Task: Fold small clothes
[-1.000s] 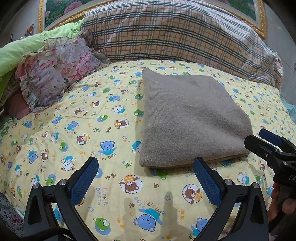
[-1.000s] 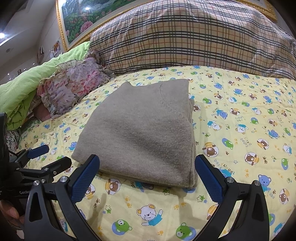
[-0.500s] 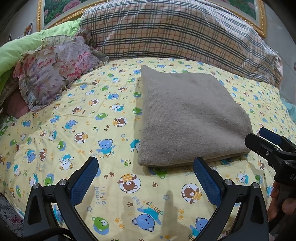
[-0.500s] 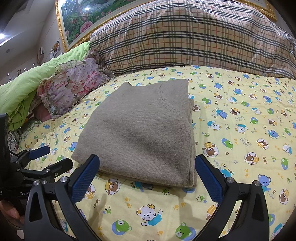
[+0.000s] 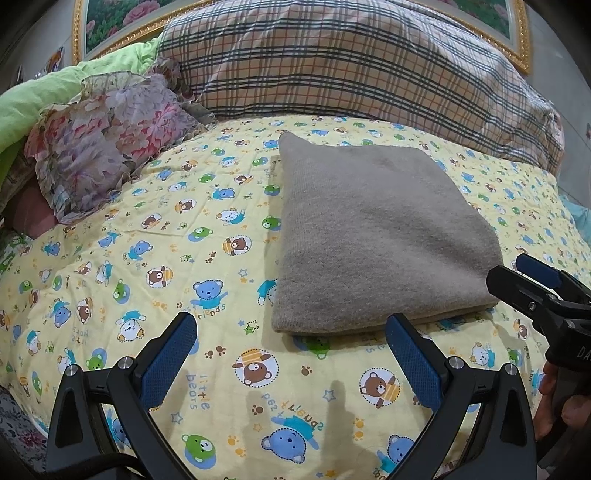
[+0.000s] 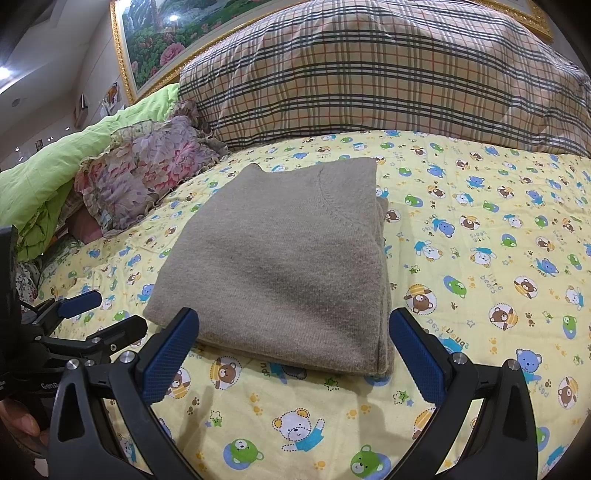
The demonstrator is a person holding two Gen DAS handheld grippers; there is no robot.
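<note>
A grey-brown knit sweater (image 5: 373, 236) lies folded into a neat square on the yellow bear-print bedspread (image 5: 147, 258); it also shows in the right wrist view (image 6: 280, 258). My left gripper (image 5: 291, 354) is open and empty, just in front of the sweater's near left corner. My right gripper (image 6: 295, 347) is open and empty, at the sweater's near edge. The right gripper appears at the right side of the left wrist view (image 5: 524, 284), and the left gripper at the left side of the right wrist view (image 6: 103, 314). Neither touches the sweater.
A large plaid pillow (image 5: 351, 62) lies behind the sweater. A floral ruffled cushion (image 5: 107, 136) and a green quilt (image 6: 55, 162) lie at the left. A gold-framed picture (image 6: 177, 33) stands at the head of the bed.
Both grippers stay open; the left wrist view has shifted slightly, so the sweater sits a little lower and nearer. Nothing was taken hold of.
</note>
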